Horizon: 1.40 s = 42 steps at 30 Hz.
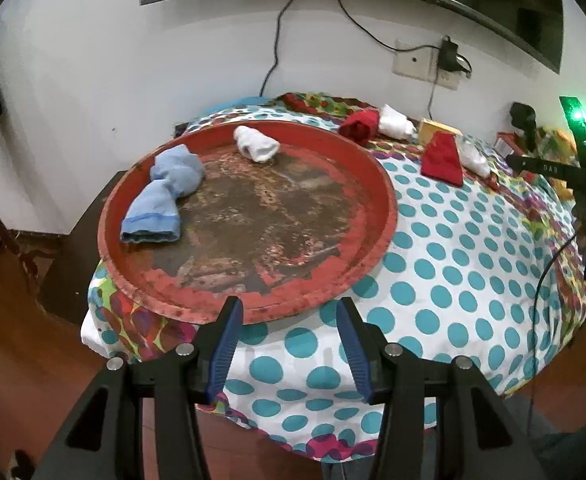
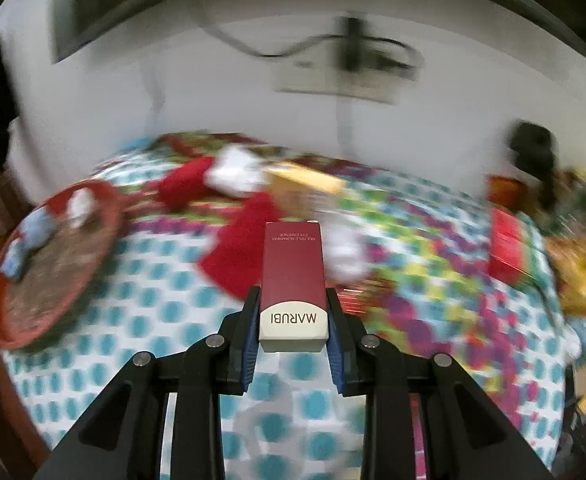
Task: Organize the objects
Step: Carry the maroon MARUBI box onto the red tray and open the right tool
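Note:
My right gripper (image 2: 293, 304) is shut on a dark red and white carton marked MARUBI (image 2: 293, 280), held above the dotted cloth. My left gripper (image 1: 289, 312) stands open with nothing between its fingers, just in front of the near rim of a worn red round tray (image 1: 377, 208). On that tray lie a rolled blue sock (image 1: 165, 196) and a rolled white sock (image 1: 257, 144). Beyond the tray on the cloth lie a red sock roll (image 1: 359, 124), a white sock roll (image 1: 395, 122), a flat red cloth piece (image 1: 443, 158) and a yellow box (image 1: 433, 130).
A polka-dot cloth (image 1: 453, 272) covers the table, which stands against a white wall with a socket and cables (image 1: 425, 64). A red box (image 2: 509, 240) and yellow packets (image 2: 577, 276) sit at the right end. The other gripper's black body (image 1: 561, 172) shows at the right edge.

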Available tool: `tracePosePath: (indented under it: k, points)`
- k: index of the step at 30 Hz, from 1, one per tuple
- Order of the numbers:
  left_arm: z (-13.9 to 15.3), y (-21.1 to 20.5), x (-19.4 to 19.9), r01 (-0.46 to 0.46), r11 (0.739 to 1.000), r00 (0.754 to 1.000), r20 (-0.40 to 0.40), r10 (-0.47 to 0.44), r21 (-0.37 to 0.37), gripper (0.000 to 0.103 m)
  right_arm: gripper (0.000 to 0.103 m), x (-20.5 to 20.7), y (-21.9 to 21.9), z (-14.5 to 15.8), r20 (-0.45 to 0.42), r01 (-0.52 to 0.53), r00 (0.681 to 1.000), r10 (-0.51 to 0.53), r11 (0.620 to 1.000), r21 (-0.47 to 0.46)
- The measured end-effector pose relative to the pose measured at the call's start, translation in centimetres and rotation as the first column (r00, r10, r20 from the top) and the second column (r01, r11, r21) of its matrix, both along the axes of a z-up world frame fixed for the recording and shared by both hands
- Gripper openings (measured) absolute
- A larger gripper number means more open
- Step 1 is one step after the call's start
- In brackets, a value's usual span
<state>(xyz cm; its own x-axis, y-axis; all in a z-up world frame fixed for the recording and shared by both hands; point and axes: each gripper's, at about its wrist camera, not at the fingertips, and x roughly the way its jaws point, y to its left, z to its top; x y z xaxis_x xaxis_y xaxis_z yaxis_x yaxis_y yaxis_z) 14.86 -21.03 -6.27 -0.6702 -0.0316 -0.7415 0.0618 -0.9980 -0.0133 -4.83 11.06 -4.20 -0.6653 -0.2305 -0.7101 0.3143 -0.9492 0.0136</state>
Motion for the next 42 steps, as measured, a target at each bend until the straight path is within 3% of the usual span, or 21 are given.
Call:
tracePosePath:
  k: [10,20,30,42]
  points:
    - [-0.2,-2.6,0.4,-0.046,0.997,0.999,0.011,0.046,0.062,0.05,0.027,0.4,-14.5,-1.0,0.053,-0.26,0.964,0.259,0.966,0.011]
    - [-0.6,-4.1,0.3,-0.07,0.993,0.997,0.018,0.069,0.093,0.05,0.027,-4.2,-24.6,-3.0,0.127,-0.327,0.94,0.316,0.941,0.081]
    - [-0.9,-4.1,0.3,-0.058,0.992,0.998,0.024,0.055,0.111,0.05,0.027,-7.4,-29.8,-5.0,0.172,-0.346,0.932,0.32,0.927,0.145]
    - [-1.4,-3.5,0.0,-0.039,0.993,0.998,0.051,0.034,0.11,0.05,0.028,-9.0,-31.9,-6.1,0.201,-0.357,0.925,0.322,0.918,0.173]
